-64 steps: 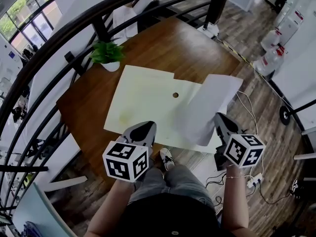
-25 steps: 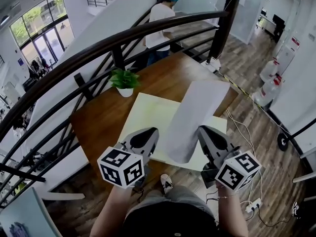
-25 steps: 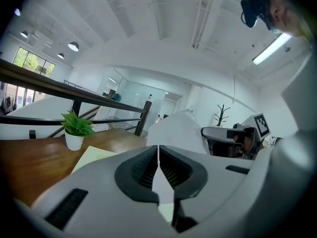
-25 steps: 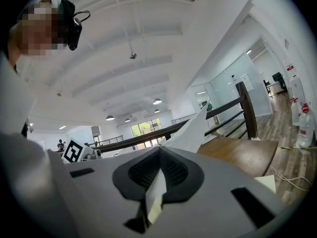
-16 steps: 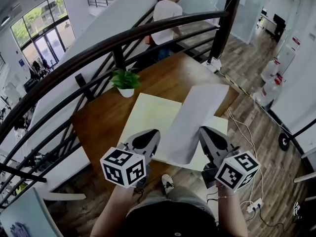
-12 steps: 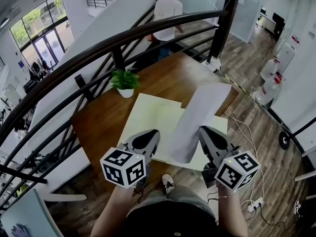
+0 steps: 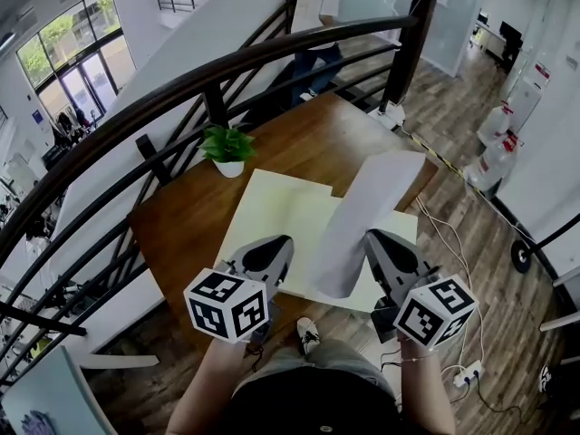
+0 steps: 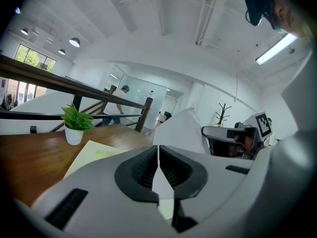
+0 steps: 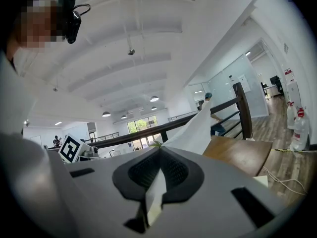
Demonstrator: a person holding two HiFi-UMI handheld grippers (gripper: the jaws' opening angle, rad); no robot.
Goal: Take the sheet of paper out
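Sheet of paper [image 7: 367,202] between clamped right tongs [image 7: 371,237]; left tongs [image 7: 282,241] closed

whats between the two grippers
The white sheet of paper, held up by the right gripper, stands between it and the left gripper, above the pale yellow folder; the head view shows this.

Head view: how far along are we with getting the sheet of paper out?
Done: the sheet stands lifted above the yellow folder, apparently free of it. In hand: the right gripper is shut on the sheet's lower end; the left gripper looks shut on the folder's near edge, which lies on the table. Left: carry the sheet clear and set it down, probably on bare table.
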